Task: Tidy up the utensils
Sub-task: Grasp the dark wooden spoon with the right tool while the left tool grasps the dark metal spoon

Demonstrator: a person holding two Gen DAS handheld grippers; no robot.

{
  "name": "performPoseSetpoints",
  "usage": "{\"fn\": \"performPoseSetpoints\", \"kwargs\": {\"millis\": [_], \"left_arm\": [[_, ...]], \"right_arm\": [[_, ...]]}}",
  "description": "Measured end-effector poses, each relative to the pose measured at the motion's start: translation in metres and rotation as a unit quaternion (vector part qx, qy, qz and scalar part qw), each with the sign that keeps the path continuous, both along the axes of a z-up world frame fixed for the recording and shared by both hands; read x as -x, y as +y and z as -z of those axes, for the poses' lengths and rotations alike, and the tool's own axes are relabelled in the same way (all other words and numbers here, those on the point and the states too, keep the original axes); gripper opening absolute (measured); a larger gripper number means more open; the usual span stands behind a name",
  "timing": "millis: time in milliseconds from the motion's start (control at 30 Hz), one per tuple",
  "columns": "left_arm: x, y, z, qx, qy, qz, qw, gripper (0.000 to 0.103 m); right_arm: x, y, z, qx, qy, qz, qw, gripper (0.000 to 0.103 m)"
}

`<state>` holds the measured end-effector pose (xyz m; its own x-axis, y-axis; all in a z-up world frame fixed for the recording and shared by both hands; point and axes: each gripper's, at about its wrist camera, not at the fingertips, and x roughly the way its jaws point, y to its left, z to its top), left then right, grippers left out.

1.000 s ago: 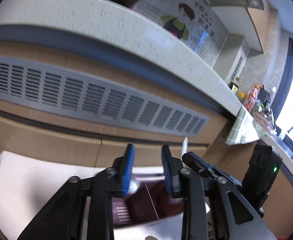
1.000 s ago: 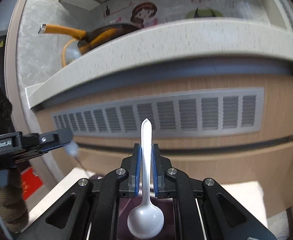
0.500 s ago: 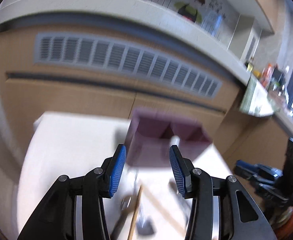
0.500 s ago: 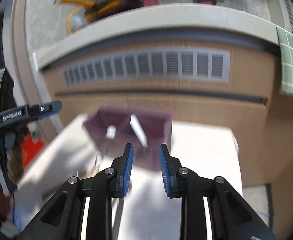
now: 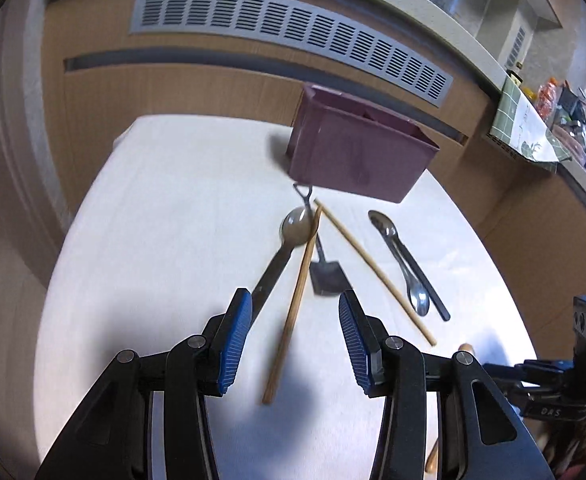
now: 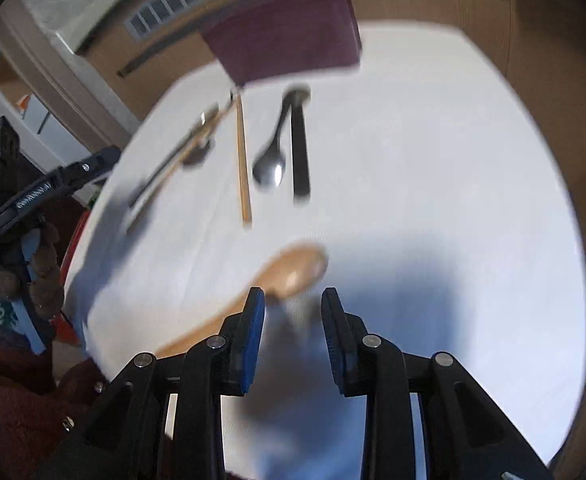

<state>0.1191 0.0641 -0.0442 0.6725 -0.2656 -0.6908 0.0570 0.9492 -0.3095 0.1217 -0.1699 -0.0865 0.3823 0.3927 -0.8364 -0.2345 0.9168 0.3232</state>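
- Both hands are down over the white table (image 5: pixel 165 208), each with a tool ready, so this looks like the reach for the next utensil rather than a drop-off.
- The left gripper (image 5: pixel 295 340) has its jaws spread wide with nothing clamped. A wooden chopstick (image 5: pixel 293 312) lies on the table below the gap, but the blue pads are clear of it.
- Just to the left of that chopstick lies a big metal spoon (image 5: pixel 289 240), bowl pointing towards the box. A small dark spatula (image 5: pixel 324 276) lies close on the other side of the chopstick, its thin handle crossing near the spoon bowl.
- Further right are a second chopstick (image 5: pixel 373 272), a smaller metal spoon (image 5: pixel 403 268) and a dark stick (image 5: pixel 425 284) right beside it.
- The purple box (image 5: pixel 357 156) stands at the far edge of the table, near the cabinet front. Its divided inside is hardly visible from here.
- The right gripper (image 6: pixel 293 336) is empty and its jaws are opening. A wooden spoon (image 6: pixel 293 270) lies just ahead of its tips, a bit to the left, handle running back under the left jaw.
- My guess for the next move: the left tool drops and closes on the chopstick, the right shifts slightly onto the wooden spoon.
- The right view is blurred, so exact contact there is hard to judge.
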Motion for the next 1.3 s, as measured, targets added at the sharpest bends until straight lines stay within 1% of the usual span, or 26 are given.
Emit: {"fn": "performPoseSetpoints", "kwargs": {"millis": [33,100,167,200,267,367,433,467,600,667,767,833,867,900,933,967,1033,1100,1133,1233,1300], "left_arm": [[0.003,0.001,0.001,0.002,0.001,-0.001,1.0,0.046],[0.006,0.004,0.001,0.001,0.002,-0.005,1.0,0.046],[0.007,0.006,-0.001,0.002,0.001,-0.01,0.9999,0.046],[0.007,0.008,-0.002,0.004,0.0,-0.013,0.9999,0.046],[0.007,0.01,-0.003,0.007,-0.001,-0.018,0.9998,0.046],[0.008,0.012,-0.004,0.008,-0.001,-0.022,0.9997,0.046],[0.009,0.013,-0.004,0.006,-0.001,-0.024,0.9997,0.046],[0.01,0.013,-0.004,0.007,-0.001,-0.025,0.9997,0.046],[0.01,0.016,-0.001,0.012,0.002,-0.027,0.9996,0.046],[0.009,0.017,0.002,0.015,0.006,-0.028,0.9995,0.046],[0.008,0.017,0.007,0.018,0.013,-0.028,0.9994,0.046],[0.007,0.015,0.009,0.019,0.016,-0.026,0.9993,0.046],[0.007,0.014,0.01,0.019,0.017,-0.025,0.9994,0.046],[0.007,0.013,0.01,0.018,0.019,-0.024,0.9994,0.046],[0.006,0.012,0.011,0.017,0.02,-0.022,0.9994,0.046],[0.006,0.01,0.011,0.015,0.021,-0.019,0.9995,0.046],[0.005,0.006,0.011,0.01,0.023,-0.012,0.9996,0.046],[0.002,0.001,0.011,0.007,0.024,-0.003,0.9997,0.046],[-0.001,-0.002,0.01,0.006,0.024,0.004,0.9997,0.046],[-0.014,-0.011,0.01,-0.006,0.027,0.04,0.9988,0.046],[-0.026,-0.015,0.007,-0.016,0.018,0.067,0.9974,0.046]], "right_arm": [[0.0,0.002,0.0,-0.001,-0.006,0.004,1.0,0.03],[-0.004,0.012,-0.001,-0.003,-0.005,0.007,1.0,0.037],[-0.008,0.021,-0.002,0.001,-0.01,0.006,1.0,0.042],[-0.011,0.027,-0.004,0.004,-0.017,0.005,1.0,0.045],[-0.017,0.036,-0.005,0.013,-0.032,0.004,0.999,0.047],[-0.025,0.052,-0.006,0.036,-0.058,-0.001,0.998,0.052],[-0.029,0.057,-0.005,0.041,-0.068,0.0,0.997,0.058],[-0.029,0.06,-0.005,0.037,-0.07,-0.001,0.997,0.064],[-0.03,0.066,-0.007,0.055,-0.072,-0.001,0.996,0.066],[-0.028,0.07,-0.007,0.075,-0.072,-0.012,0.995,0.067],[-0.024,0.079,-0.005,0.111,-0.084,-0.014,0.99,0.067],[-0.021,0.086,-0.003,0.135,-0.096,-0.017,0.986,0.065],[-0.021,0.088,-0.003,0.138,-0.102,-0.021,0.985,0.058],[-0.021,0.088,-0.004,0.136,-0.108,-0.027,0.984,0.04],[-0.021,0.09,-0.006,0.136,-0.115,-0.039,0.983,0.035],[-0.021,0.091,-0.007,0.137,-0.116,-0.047,0.983,0.033],[-0.019,0.086,-0.009,0.146,-0.133,-0.058,0.979,0.032],[-0.018,0.074,-0.016,0.15,-0.153,-0.055,0.975,0.032],[-0.018,0.065,-0.021,0.145,-0.158,-0.05,0.975,0.032],[-0.022,0.035,-0.036,0.128,-0.169,-0.023,0.977,0.032],[-0.025,0.013,-0.047,0.122,-0.18,0.004,0.976,0.032]]}}
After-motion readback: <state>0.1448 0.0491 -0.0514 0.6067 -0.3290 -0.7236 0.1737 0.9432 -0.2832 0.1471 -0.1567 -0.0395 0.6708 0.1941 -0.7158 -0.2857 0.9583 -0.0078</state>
